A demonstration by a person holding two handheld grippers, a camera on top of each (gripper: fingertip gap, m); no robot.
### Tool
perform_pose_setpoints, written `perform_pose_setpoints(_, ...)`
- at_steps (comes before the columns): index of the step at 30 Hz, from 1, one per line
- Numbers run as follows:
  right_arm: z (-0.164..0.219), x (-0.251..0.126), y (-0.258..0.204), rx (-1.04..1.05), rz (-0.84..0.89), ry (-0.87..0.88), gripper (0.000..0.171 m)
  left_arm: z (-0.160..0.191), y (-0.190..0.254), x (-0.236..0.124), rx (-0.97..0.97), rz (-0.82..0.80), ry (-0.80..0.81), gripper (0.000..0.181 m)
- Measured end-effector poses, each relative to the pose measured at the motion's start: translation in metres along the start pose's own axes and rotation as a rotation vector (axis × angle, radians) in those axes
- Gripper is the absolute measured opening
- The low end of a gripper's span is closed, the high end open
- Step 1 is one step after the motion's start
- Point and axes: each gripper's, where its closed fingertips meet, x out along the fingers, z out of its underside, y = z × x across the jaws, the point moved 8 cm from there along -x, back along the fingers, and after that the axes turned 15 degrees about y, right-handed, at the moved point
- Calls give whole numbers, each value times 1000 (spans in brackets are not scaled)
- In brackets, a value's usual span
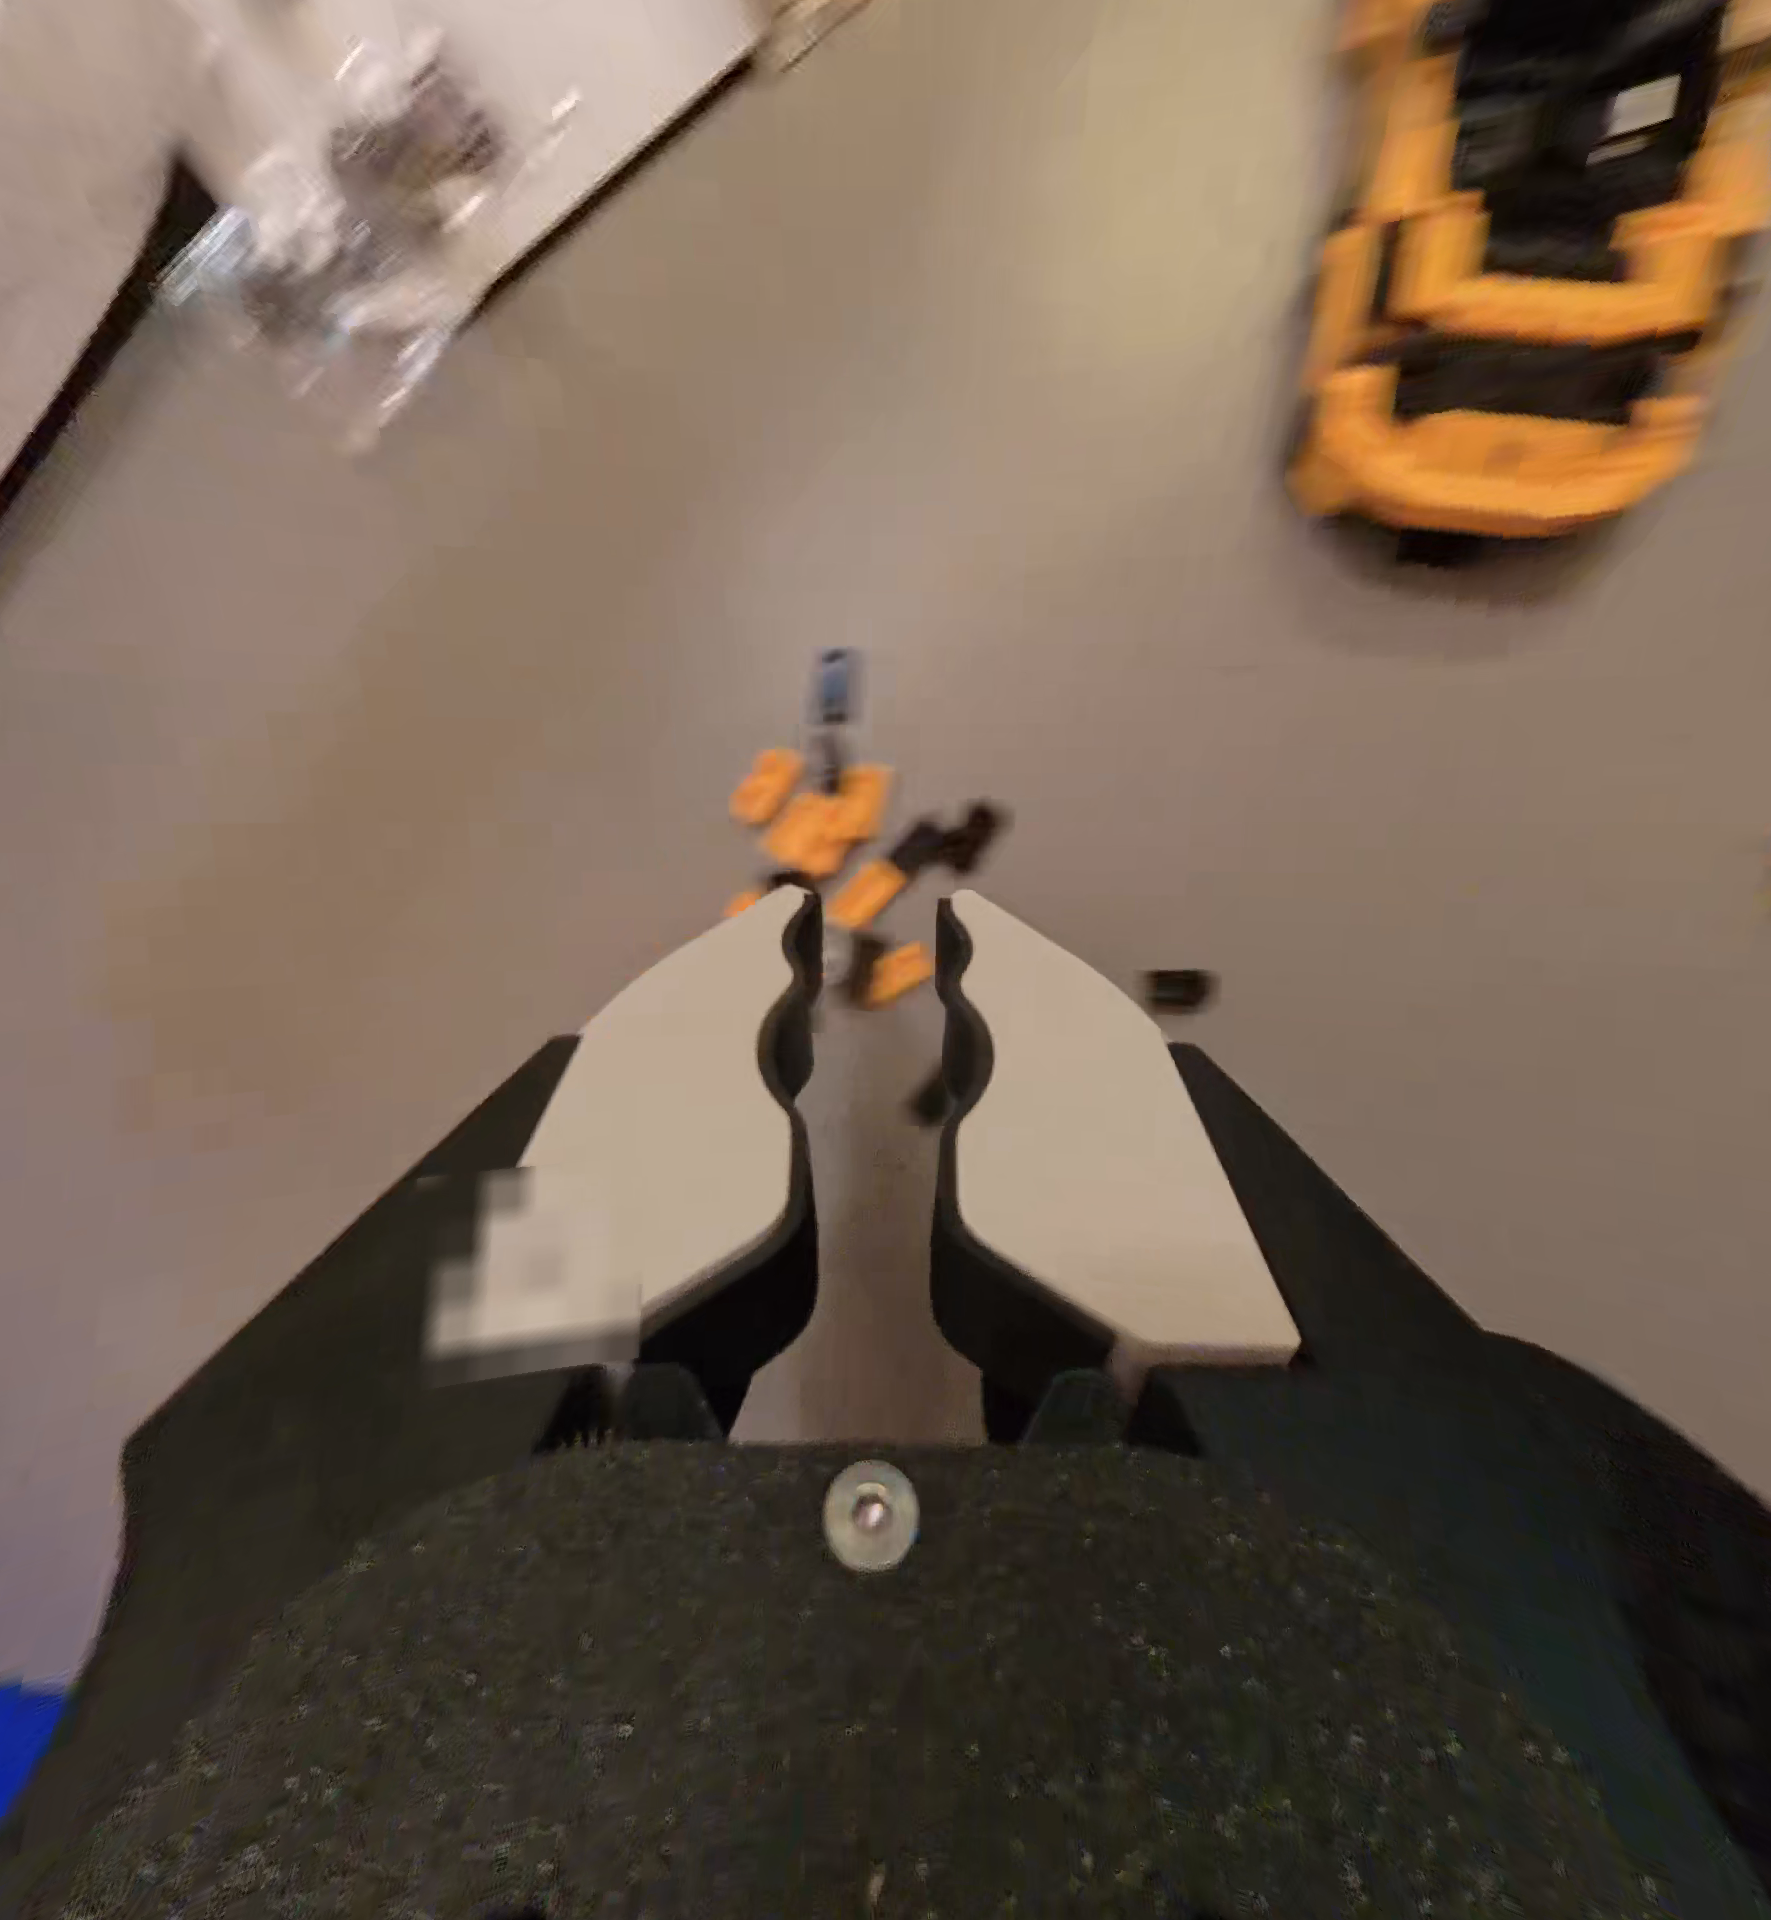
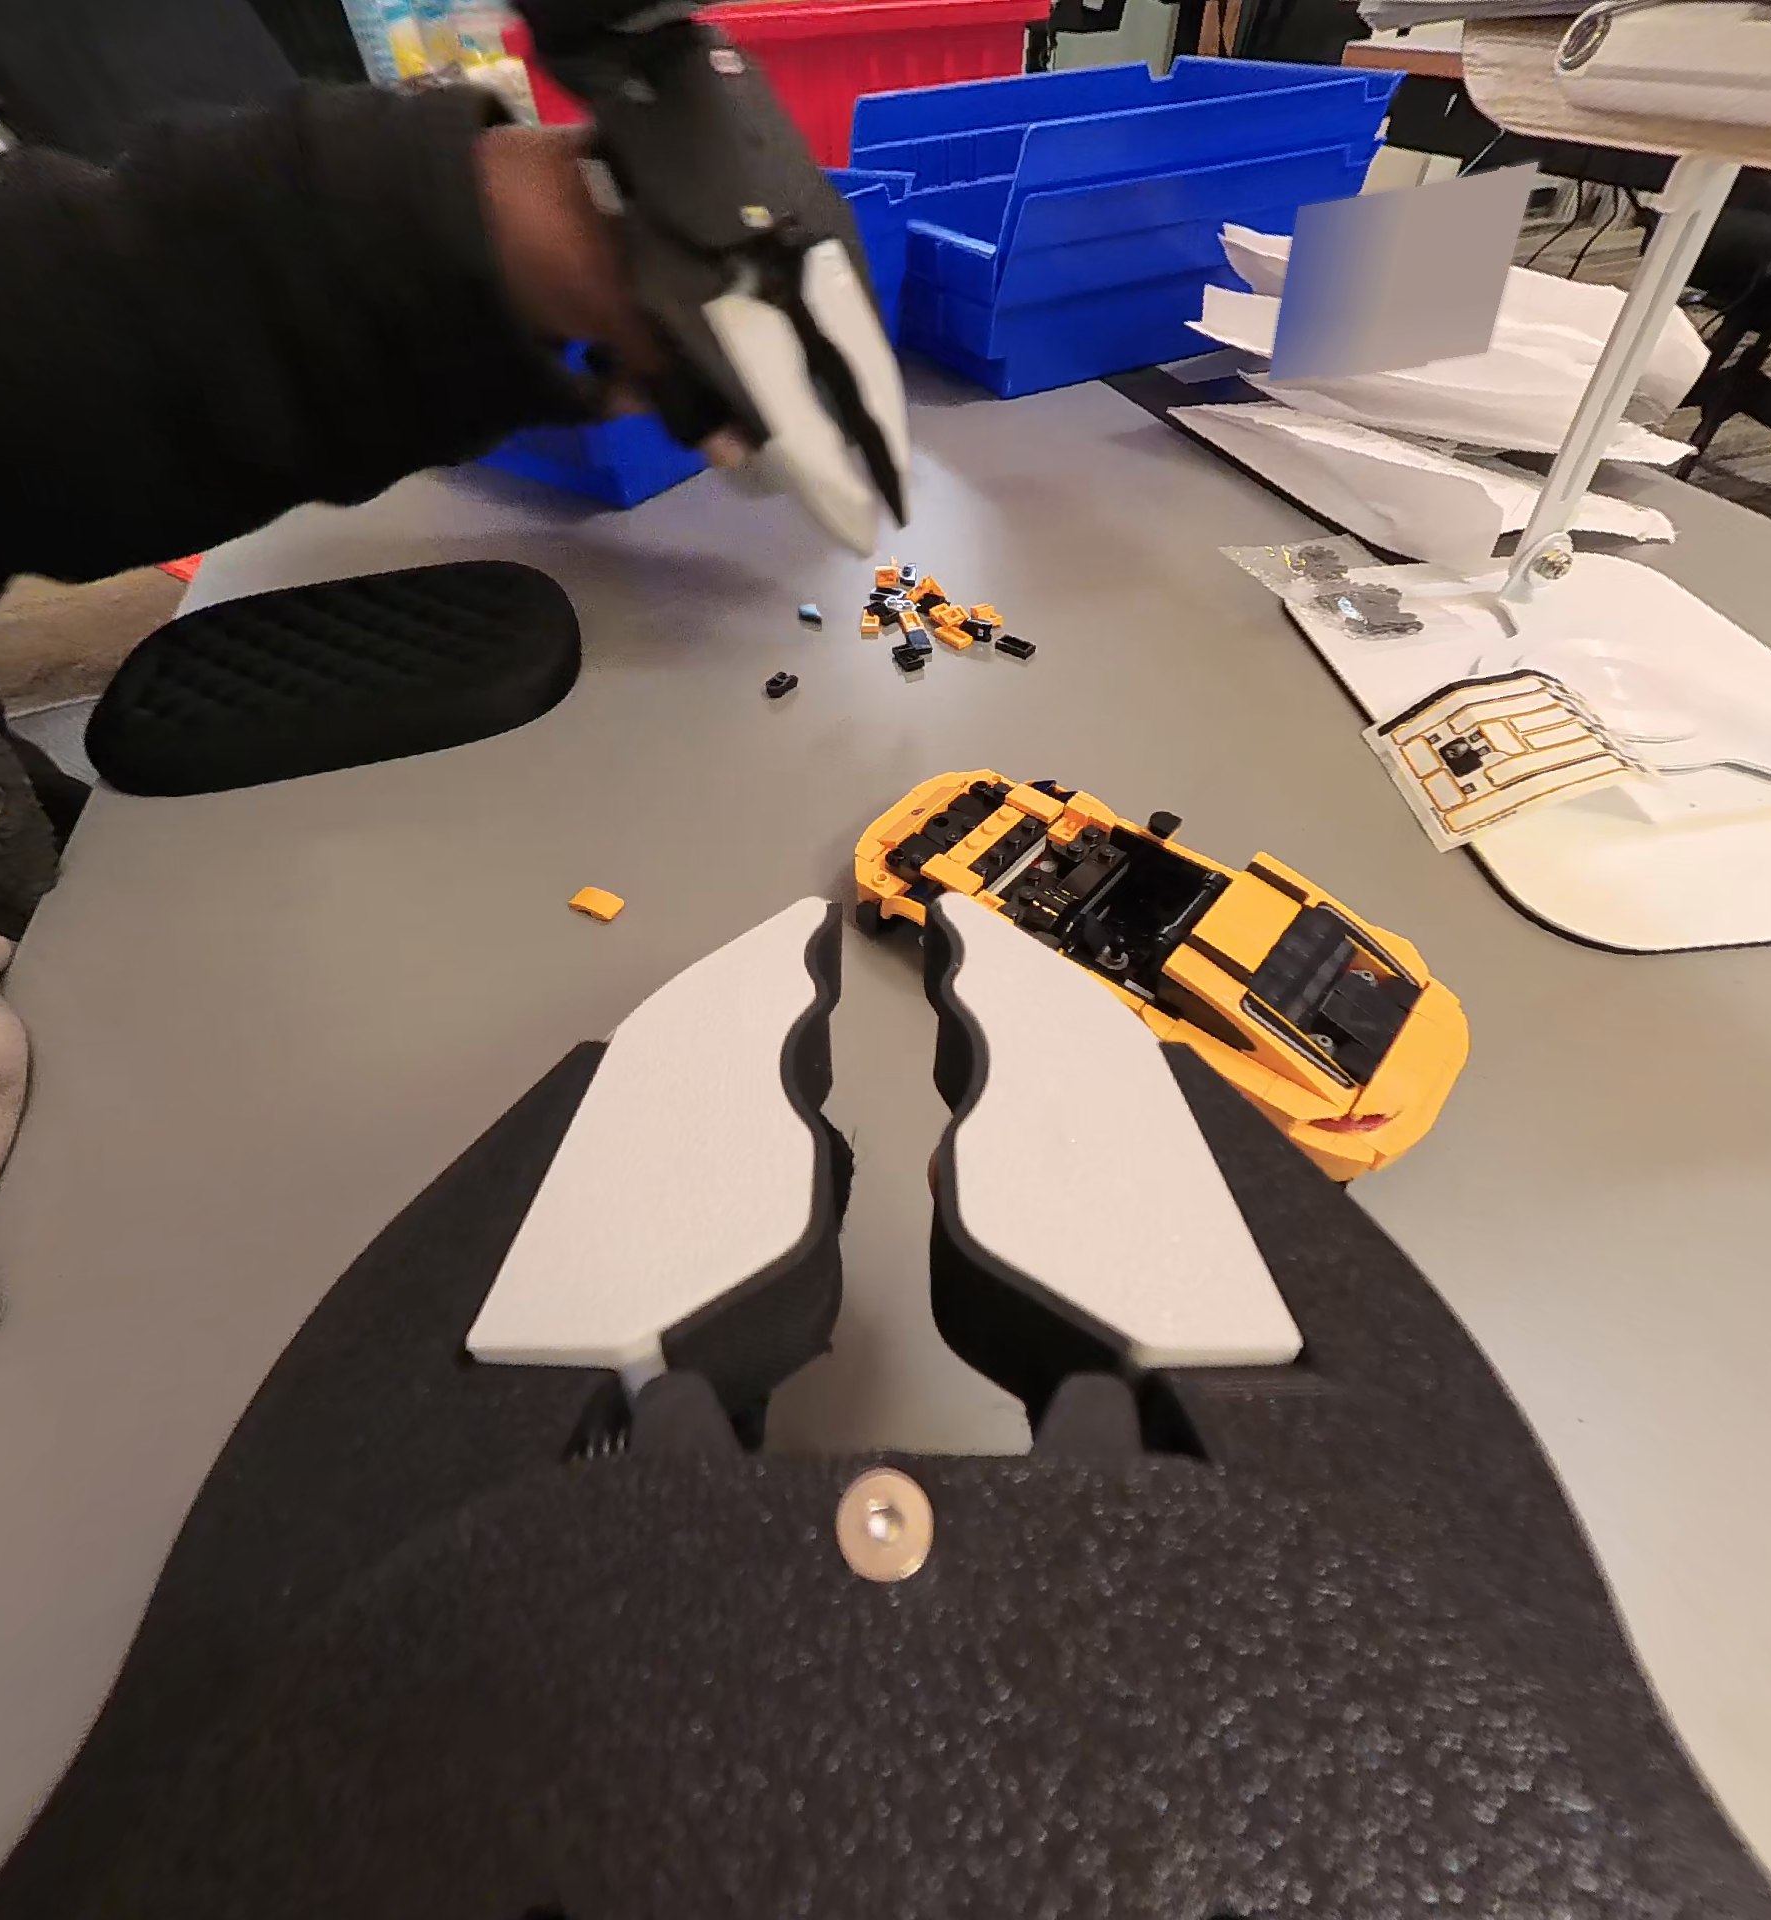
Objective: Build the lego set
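The grey desk (image 2: pixel 445 987) carries everything, and the half-built orange and black lego car (image 2: pixel 1161 935) serves as the landmark. Behind the car, at the desk's far edge, stand blue plastic bins (image 2: pixel 1099 208). To the car's left and a little farther back lies a black padded rest (image 2: pixel 330 675), well apart from it. To the car's right sits the white base of a lamp stand (image 2: pixel 1639 831), with a sticker sheet (image 2: pixel 1483 758) lying on its near corner and a clear bag of small dark parts (image 2: pixel 1328 592) just behind that.

The car itself lies on the desk at a slant, its roof open and black studs showing inside. The right claw (image 2: pixel 886 914) hangs just in front of the car's near-left corner, its two fingers spread a little with nothing between them; whether a tip touches the car, I cannot tell.

Beyond the car, a gloved hand (image 2: pixel 548 260) holds the left claw (image 2: pixel 876 520) above a pile of loose bricks (image 2: pixel 938 613), orange and black, with its fingers slightly parted and empty. In the blurred left wrist view the same left claw (image 1: pixel 876 909) points down at the pile (image 1: pixel 839 842), with the car (image 1: pixel 1515 281) off to the upper right.

A single orange curved piece (image 2: pixel 595 902) lies alone on the desk to the car's left, near the right claw. A small black piece (image 2: pixel 781 683) lies between the car and the pile.
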Motion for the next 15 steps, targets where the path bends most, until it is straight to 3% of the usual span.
perform_pose_setpoints(7, 2, -1, 2, 5, 6, -6, 15, 11, -28, 18, -49, 36, -169, 14)
perform_pose_setpoints(13, 2, -2, 4, 14, 9, -4, 14, 15, -47, 13, -45, -65, -223, 6)
perform_pose_setpoints(15, 3, -2, 4, 16, 7, -6, 14, 15, -46, 14, -68, -31, -212, 6)
